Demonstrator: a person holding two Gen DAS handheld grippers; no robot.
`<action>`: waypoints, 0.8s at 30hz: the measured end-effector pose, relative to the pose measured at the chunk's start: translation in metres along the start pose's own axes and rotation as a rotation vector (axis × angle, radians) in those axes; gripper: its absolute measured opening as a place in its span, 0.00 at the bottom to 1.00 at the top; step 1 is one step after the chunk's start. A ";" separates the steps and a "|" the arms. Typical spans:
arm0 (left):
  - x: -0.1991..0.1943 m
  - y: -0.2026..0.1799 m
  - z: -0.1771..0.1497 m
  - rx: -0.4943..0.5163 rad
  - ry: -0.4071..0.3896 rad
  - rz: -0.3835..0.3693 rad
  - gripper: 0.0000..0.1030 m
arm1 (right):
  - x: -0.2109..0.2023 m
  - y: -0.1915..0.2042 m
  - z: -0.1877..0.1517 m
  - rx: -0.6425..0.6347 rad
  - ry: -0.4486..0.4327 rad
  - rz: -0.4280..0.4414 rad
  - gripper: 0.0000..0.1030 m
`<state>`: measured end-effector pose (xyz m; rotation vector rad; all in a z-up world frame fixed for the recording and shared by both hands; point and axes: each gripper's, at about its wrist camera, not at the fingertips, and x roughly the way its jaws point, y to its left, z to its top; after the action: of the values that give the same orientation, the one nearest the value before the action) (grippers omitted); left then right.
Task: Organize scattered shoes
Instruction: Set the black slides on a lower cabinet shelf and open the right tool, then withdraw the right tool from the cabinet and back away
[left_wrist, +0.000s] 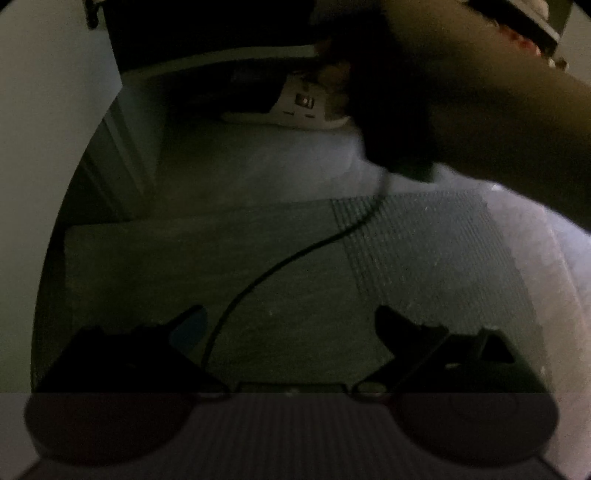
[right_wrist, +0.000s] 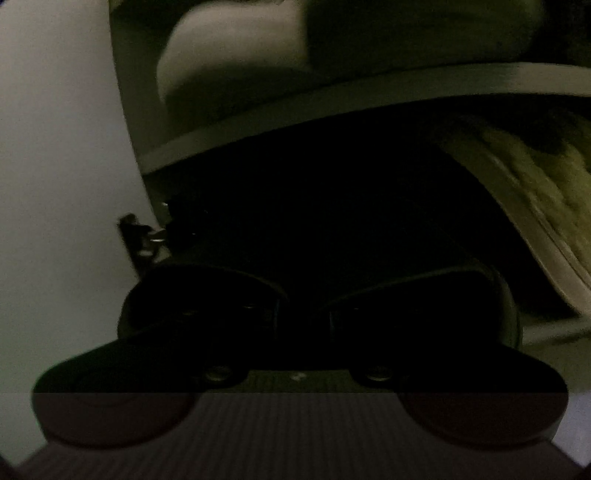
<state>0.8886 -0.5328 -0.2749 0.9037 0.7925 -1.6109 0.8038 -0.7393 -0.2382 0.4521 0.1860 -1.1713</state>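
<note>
Under shelf (left_wrist: 221, 59): one white shoe (left_wrist: 295, 105)

A dim home entryway or closet: pale carpet (left_wrist: 258, 166) with a ribbed mat (left_wrist: 406, 258), and low shelves (right_wrist: 332, 99) holding shoes (left_wrist: 295, 107) at the frame's top.

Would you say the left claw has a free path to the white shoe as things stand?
Probably yes. The left claw is open and empty over the mat, with bare floor ahead up to the white shoe. The forearm beside the shoe may crowd it.
</note>
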 end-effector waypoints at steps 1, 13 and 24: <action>-0.002 0.001 0.000 -0.004 -0.011 0.001 0.96 | 0.011 0.001 0.003 -0.008 0.006 -0.019 0.25; -0.020 0.026 0.002 -0.148 -0.047 0.015 0.96 | 0.051 0.001 0.011 -0.144 0.041 -0.042 0.50; -0.048 0.048 0.021 -0.224 -0.139 0.004 0.96 | -0.048 -0.013 0.007 -0.136 -0.018 0.042 0.85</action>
<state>0.9389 -0.5378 -0.2253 0.6267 0.8535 -1.5281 0.7730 -0.7056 -0.2176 0.3239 0.2378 -1.1140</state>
